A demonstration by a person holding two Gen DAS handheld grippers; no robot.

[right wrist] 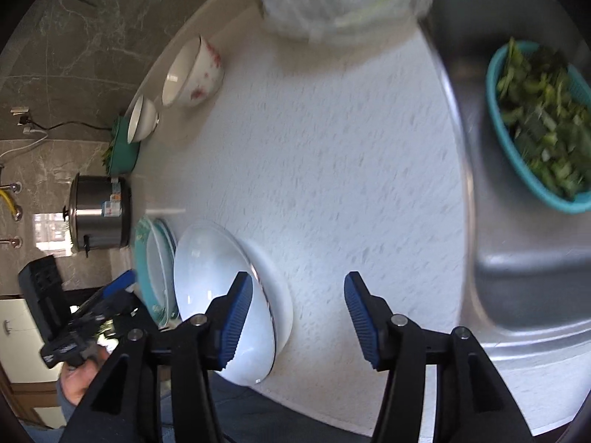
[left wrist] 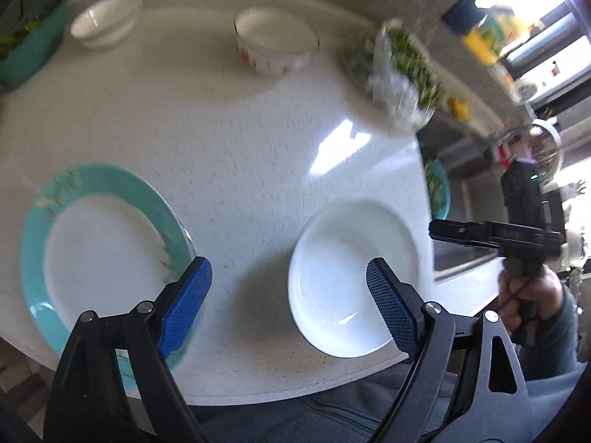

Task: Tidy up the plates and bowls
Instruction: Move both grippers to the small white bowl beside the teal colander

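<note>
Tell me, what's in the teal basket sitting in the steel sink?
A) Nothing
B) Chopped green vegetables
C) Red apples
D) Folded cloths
B: the teal basket in the steel sink is piled with cut green leaves and stems, blurred but plainly green.

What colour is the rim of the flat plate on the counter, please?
Teal, with a faint pale floral print, around a white centre; the plate shows best in the left wrist view.

bright daylight from the window side, with a glare patch on the white counter; soft shadows beside the bowls; motion blur on greens; strong fisheye curvature at edges.
</note>
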